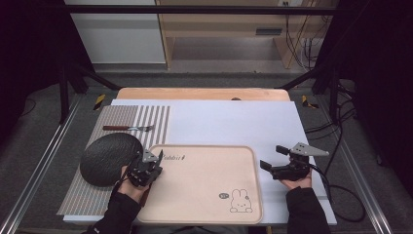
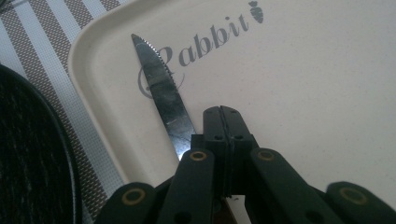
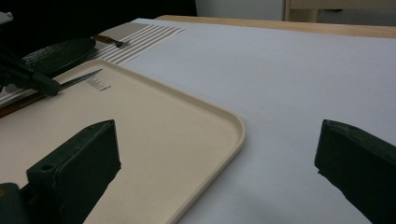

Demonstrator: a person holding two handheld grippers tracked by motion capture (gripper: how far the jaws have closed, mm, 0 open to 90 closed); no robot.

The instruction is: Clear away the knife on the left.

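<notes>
Knife (image 2: 164, 93) sits in the tray (image 1: 204, 214), far-left corner; plate (image 1: 104, 156) is left of it, fork (image 1: 129, 128) behind that.

Your left hand-held gripper (image 2: 226, 122) covers knife (image 2: 161, 88) handle; blade alone visible. Plate (image 2: 28, 158) cut by left gripper view's edge. Fork (image 1: 127, 128) prongs too small to count.
</notes>
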